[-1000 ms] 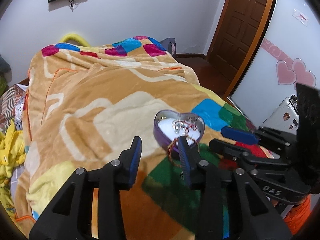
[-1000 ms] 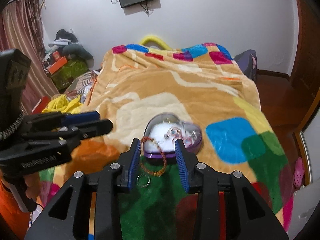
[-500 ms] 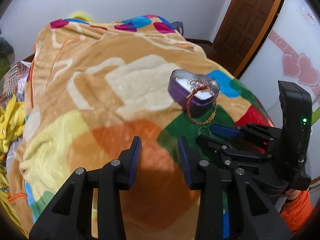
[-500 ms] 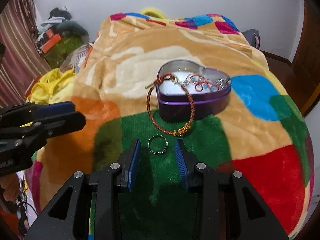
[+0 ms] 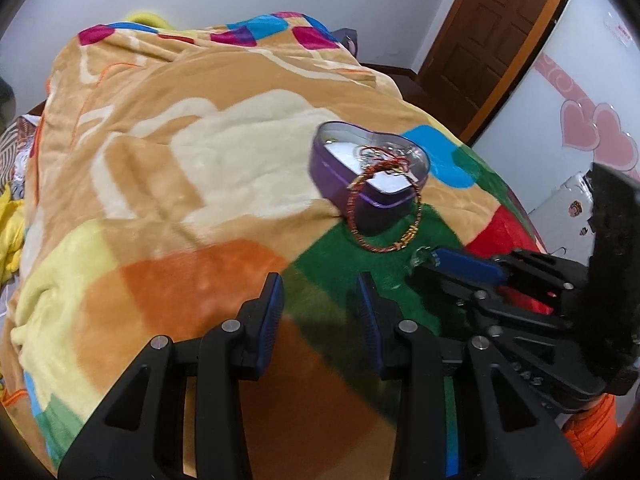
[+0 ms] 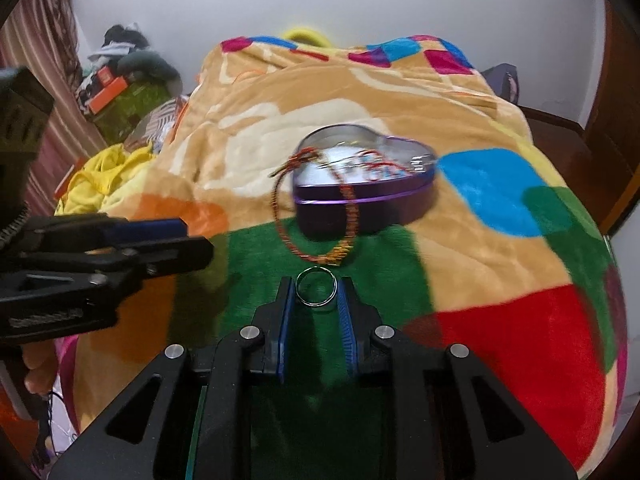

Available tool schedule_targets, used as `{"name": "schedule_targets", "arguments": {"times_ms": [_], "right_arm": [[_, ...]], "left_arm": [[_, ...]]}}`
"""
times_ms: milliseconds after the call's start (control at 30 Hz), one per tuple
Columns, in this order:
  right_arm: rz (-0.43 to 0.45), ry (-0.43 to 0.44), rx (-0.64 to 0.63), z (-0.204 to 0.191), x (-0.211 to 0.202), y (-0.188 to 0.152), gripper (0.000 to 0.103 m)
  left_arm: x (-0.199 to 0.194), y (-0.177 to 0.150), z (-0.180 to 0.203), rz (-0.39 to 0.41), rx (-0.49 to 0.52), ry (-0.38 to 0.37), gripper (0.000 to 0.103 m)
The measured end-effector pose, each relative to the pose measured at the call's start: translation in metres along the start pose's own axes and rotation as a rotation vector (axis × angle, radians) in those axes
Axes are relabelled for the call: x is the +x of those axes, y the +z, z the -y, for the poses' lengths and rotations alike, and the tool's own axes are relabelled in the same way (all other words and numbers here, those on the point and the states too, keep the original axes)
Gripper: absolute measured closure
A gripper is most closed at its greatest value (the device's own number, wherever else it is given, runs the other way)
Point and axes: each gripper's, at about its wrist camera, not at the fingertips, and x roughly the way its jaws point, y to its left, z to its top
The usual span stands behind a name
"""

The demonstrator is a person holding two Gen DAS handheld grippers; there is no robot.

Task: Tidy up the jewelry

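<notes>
A purple heart-shaped tin [image 6: 372, 188] sits open on the blanket with several small jewelry pieces inside; it also shows in the left wrist view [image 5: 360, 168]. A red and gold bangle [image 6: 316, 220] leans against the tin's front rim, also seen in the left wrist view [image 5: 384, 216]. A silver ring [image 6: 316, 286] lies on the green patch, right between the tips of my right gripper [image 6: 316, 294], whose jaws are closing around it. My left gripper [image 5: 320, 300] is open and empty, to the left of the ring.
The bed carries a colourful patchwork blanket [image 5: 180, 184]. Yellow cloth [image 6: 104, 176] and clutter lie left of the bed. A brown door [image 5: 496, 32] and a wall with pink hearts [image 5: 592, 128] stand on the right.
Both grippers have pulled back from the tin and dropped toward the blanket. My right gripper has moved onto the silver ring and narrowed around it.
</notes>
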Motion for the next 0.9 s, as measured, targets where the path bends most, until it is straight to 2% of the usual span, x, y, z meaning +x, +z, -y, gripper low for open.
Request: {"name": "schedule_targets", "arguments": {"times_ms": [100,300,533,800,867,900], "right_arm": [[0.022,-0.017,0.026,0.014,-0.010,-0.001,0.084],[0.053,-0.032,0.074,0.036,-0.022,-0.001,0.084],[0.071,-0.030,0.088,0.045,-0.027,-0.002,0.084],[0.069,-0.024,0.094,0.048,-0.026,-0.004,0.084],[0.071,-0.028,0.092,0.048,-0.027,-0.004,0.084],[0.073,-0.027,0.091,0.048,-0.027,-0.004,0.084]], "left_arm": [[0.010,0.005,0.012,0.010,0.015,0.022,0.066],[0.031,0.015,0.021,-0.018,-0.014,-0.025,0.066],[0.045,0.019,0.014,-0.034,-0.078,-0.048,0.079],[0.049,0.022,0.007,-0.041,-0.122,-0.097,0.086],[0.050,0.022,0.007,-0.041,-0.124,-0.113,0.091],[0.051,0.022,0.007,-0.040,-0.121,-0.115,0.096]]}}
